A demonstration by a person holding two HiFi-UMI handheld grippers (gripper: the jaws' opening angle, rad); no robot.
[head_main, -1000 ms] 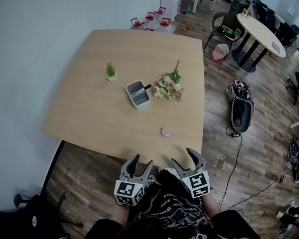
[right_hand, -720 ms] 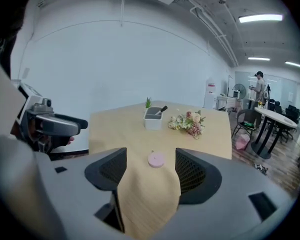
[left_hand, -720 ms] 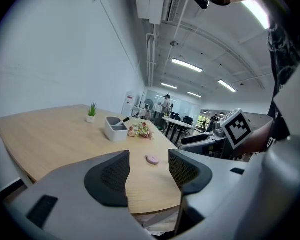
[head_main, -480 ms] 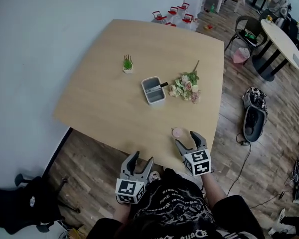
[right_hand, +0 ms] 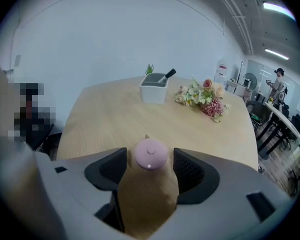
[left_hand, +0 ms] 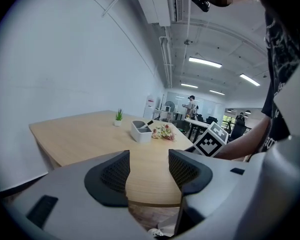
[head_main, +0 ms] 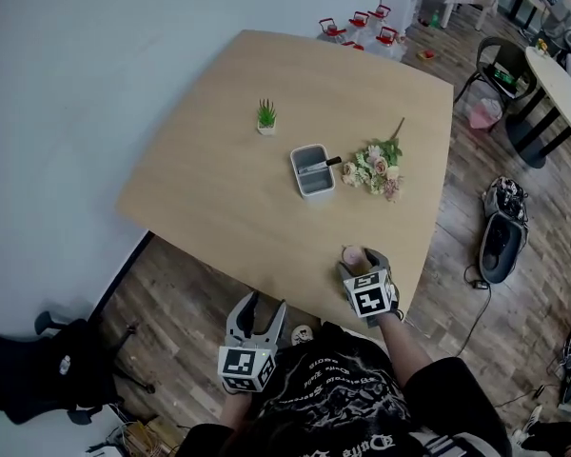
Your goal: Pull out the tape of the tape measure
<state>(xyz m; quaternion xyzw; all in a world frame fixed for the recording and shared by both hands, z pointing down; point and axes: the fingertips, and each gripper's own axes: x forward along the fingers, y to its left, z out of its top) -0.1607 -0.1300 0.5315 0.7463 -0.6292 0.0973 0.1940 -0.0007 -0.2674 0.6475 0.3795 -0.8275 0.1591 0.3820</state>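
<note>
right fingers (right_hand: 192, 173) spread about pink tape measure (right_hand: 151, 154); left fingers (left_hand: 112, 176) spread, empty, low off table (head_main: 238, 150)

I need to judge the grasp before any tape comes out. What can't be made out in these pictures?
- Head view: the tape measure is half covered by the right gripper; its tape tab is too small to see.
- Right gripper view: jaws flank it, contact unclear.
- Grey box: walls hide what the dark handle belongs to.

Your right hand-held gripper (head_main: 361, 259) sits at the tabletop's (head_main: 228, 188) near edge, jaws apart around the pink tape measure (head_main: 350, 254), perhaps touching it. Your left hand-held gripper (head_main: 264, 305) hangs open over the floor (head_main: 171, 312).
</note>
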